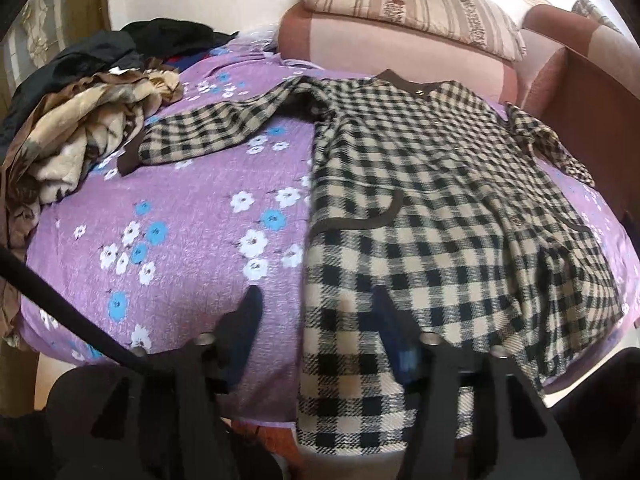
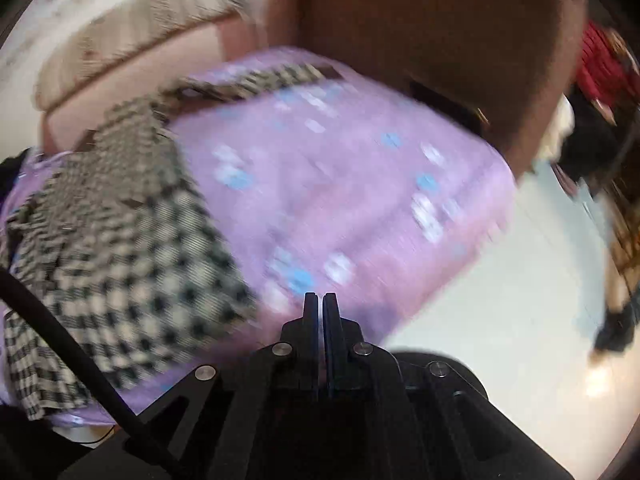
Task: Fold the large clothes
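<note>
A black-and-beige checked coat (image 1: 432, 200) with brown trim lies spread flat on a purple flowered sheet (image 1: 192, 208), collar toward the sofa back, one sleeve stretched left. My left gripper (image 1: 316, 300) is open above the coat's left hem edge, one finger over the sheet, one over the coat. In the blurred right wrist view the coat (image 2: 120, 240) lies at the left on the sheet (image 2: 340, 184). My right gripper (image 2: 321, 300) is shut and empty, above the sheet's front edge, right of the coat.
A heap of brown, beige and black clothes (image 1: 80, 120) lies at the sheet's left. A striped cushion (image 1: 412, 4) tops the pink sofa back. A brown armrest (image 2: 440, 40) stands at the right. Pale floor (image 2: 500, 300) lies beyond the sheet's edge.
</note>
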Motion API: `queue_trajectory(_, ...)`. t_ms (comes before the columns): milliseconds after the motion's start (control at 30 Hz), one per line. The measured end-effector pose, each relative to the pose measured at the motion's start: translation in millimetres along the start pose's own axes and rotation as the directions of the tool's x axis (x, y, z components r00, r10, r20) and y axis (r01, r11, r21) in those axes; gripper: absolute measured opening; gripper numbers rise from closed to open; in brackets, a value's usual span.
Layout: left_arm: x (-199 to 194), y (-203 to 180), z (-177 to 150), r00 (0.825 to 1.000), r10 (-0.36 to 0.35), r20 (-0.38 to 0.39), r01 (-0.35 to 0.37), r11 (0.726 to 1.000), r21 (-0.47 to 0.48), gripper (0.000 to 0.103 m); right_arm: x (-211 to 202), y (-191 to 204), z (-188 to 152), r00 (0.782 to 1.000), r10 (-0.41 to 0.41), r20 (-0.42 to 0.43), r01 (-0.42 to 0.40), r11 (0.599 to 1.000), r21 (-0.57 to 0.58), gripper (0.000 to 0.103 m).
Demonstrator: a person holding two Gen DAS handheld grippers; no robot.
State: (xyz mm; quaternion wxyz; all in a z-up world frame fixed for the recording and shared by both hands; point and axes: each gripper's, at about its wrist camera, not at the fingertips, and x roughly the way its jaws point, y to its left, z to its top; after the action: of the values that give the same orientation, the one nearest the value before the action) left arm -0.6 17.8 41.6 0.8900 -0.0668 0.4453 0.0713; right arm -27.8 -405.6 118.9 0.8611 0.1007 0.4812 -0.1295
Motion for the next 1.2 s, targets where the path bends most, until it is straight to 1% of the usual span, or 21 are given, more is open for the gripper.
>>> queue_trajectory(33,0.9,2.0,-0.7,1.000,0.008,-0.002,-0.008,1.000,-0.008,0.063,-1.0,13.0,5.8,0.999,0.049,0.018,-0.048,0.998,-0.033,0.008)
queue_trajectory(67,2.2,3.6,-1.5,1.000,0.018,-0.007,-0.018,1.000,-0.014,0.065,0.3,28.3,9.2,0.995,0.095,0.021,-0.094,0.994,-0.061,0.017)
queue_trajectory(100,4.0,5.9,-2.3,1.000,0.028,-0.015,-0.028,0.999,-0.021,0.068,2.9,49.1,14.2,0.986,0.166,0.013,-0.164,0.982,-0.096,0.020)
queue_trajectory(167,5.7,10.5,-4.3,0.998,0.050,-0.027,-0.051,0.998,-0.029,0.068,11.6,86.9,20.9,0.953,0.302,-0.017,-0.301,0.942,-0.146,0.021)
queue_trajectory(233,4.9,16.0,-4.5,0.997,0.064,-0.031,-0.065,0.997,-0.036,0.068,17.4,125.8,19.6,0.913,0.405,-0.059,-0.408,0.892,-0.194,0.021)
queue_trajectory(267,3.7,19.6,-2.7,0.997,0.068,-0.029,-0.069,0.997,-0.045,0.068,20.4,145.9,18.3,0.890,0.449,-0.081,-0.455,0.862,-0.223,0.021)
queue_trajectory(333,2.2,26.7,3.0,0.997,0.076,-0.023,-0.077,0.995,-0.063,0.068,25.7,180.5,5.8,0.868,0.484,-0.111,-0.495,0.825,-0.274,0.021)
queue_trajectory(400,3.9,37.6,14.6,0.997,0.073,-0.017,-0.074,0.993,-0.089,0.069,40.3,206.8,-3.6,0.867,0.471,-0.161,-0.498,0.808,-0.315,0.021)
queue_trajectory(467,10.7,52.4,30.8,0.997,0.074,-0.009,-0.075,0.990,-0.123,0.074,62.6,220.7,-13.4,0.859,0.443,-0.258,-0.509,0.798,-0.322,0.022)
queue_trajectory(500,16.3,61.6,40.8,0.996,0.084,-0.002,-0.084,0.986,-0.143,0.076,67.7,221.6,-17.1,0.862,0.434,-0.263,-0.503,0.799,-0.330,0.022)
queue_trajectory(533,23.0,71.3,50.7,0.995,0.098,0.000,-0.096,0.982,-0.163,0.076,66.0,221.6,-19.4,0.864,0.441,-0.243,-0.502,0.792,-0.347,0.023)
queue_trajectory(633,45.4,104.3,77.3,0.993,0.121,-0.001,-0.118,0.961,-0.250,0.077,61.6,227.7,-13.4,0.868,0.428,-0.254,-0.497,0.769,-0.402,0.026)
queue_trajectory(733,75.0,147.5,98.0,0.995,0.091,-0.029,-0.095,0.910,-0.403,0.077,62.2,232.8,2.9,0.876,0.424,-0.230,-0.483,0.771,-0.415,0.031)
queue_trajectory(833,109.7,181.9,110.3,0.997,0.015,-0.071,-0.051,0.842,-0.536,0.077,61.2,232.3,26.9,0.890,0.420,-0.179,-0.455,0.789,-0.413,0.037)
queue_trajectory(867,113.0,187.4,114.7,0.998,0.021,-0.052,-0.047,0.834,-0.549,0.077,60.8,234.5,35.5,0.894,0.421,-0.152,-0.444,0.794,-0.415,0.037)
queue_trajectory(900,114.9,189.8,122.4,0.998,0.047,-0.033,-0.057,0.832,-0.552,0.077,61.4,237.1,43.2,0.896,0.423,-0.131,-0.437,0.797,-0.417,0.037)
queue_trajectory(1000,126.2,195.9,142.4,0.997,0.069,-0.025,-0.071,0.833,-0.549,0.077,70.6,249.0,66.0,0.899,0.429,-0.090,-0.425,0.803,-0.418,0.037)
queue_trajectory(1067,133.8,201.8,152.1,0.996,0.086,-0.022,-0.083,0.823,-0.562,0.077,73.8,259.1,79.9,0.897,0.437,-0.069,-0.423,0.802,-0.422,0.037)
queue_trajectory(1100,136.0,205.4,156.5,0.995,0.094,-0.022,-0.090,0.816,-0.570,0.075,76.2,264.7,84.8,0.898,0.437,-0.059,-0.418,0.801,-0.429,0.037)
queue_trajectory(1167,141.4,214.5,169.8,0.991,0.126,-0.045,-0.129,0.808,-0.575,0.033,80.3,274.7,92.8,0.901,0.432,-0.043,-0.404,0.797,-0.449,0.037)
queue_trajectory(1200,145.4,222.0,177.0,0.990,0.126,-0.070,-0.143,0.809,-0.570,0.009,83.7,280.9,96.4,0.904,0.426,-0.034,-0.392,0.796,-0.461,0.037)
